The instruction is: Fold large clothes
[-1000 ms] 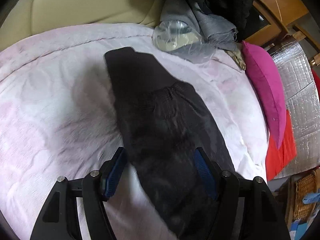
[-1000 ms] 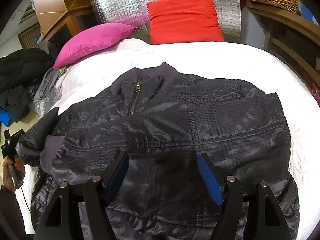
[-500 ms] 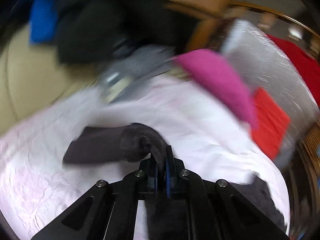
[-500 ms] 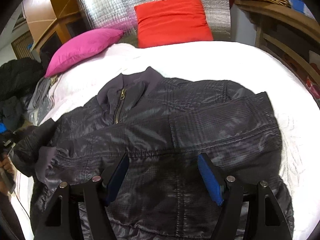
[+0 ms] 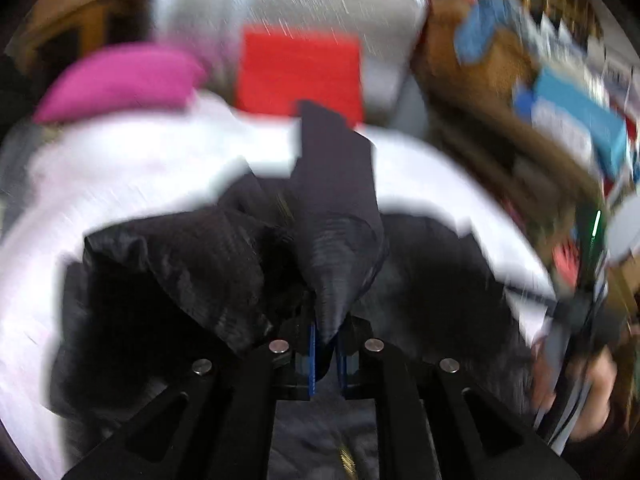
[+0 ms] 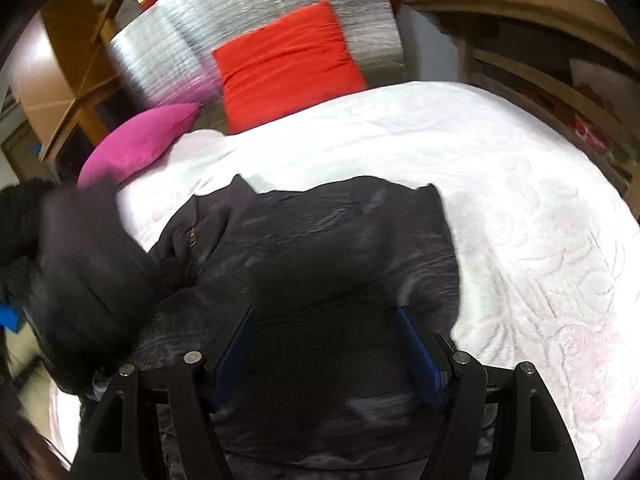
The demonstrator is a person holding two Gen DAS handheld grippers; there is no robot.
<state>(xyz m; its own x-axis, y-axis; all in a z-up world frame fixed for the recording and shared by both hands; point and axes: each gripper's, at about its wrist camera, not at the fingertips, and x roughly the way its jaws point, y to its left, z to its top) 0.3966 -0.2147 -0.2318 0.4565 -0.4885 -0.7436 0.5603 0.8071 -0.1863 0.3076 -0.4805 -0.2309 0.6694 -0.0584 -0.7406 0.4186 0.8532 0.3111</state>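
Left gripper [image 5: 325, 354]: jaws nearly together and opening slightly, blue pads pinching a sleeve cuff [image 5: 334, 276] of the jacket, lifted above the garment; view blurred.
Right gripper [image 6: 326, 350]: jaws wide apart, nothing between them, hovering over the jacket's lower body.
Jacket [image 6: 320, 256]: dark quilted, zip front, lying spread on the bed; one sleeve raised and bunched at the left edge of the right wrist view.
Bed [image 6: 500, 184]: white embossed cover, carries the jacket.
Pink cushion [image 6: 140, 142]: at the bed's far left.
Red cushion [image 6: 286, 64]: beyond it, leaning on a silver foil panel [image 6: 248, 12].
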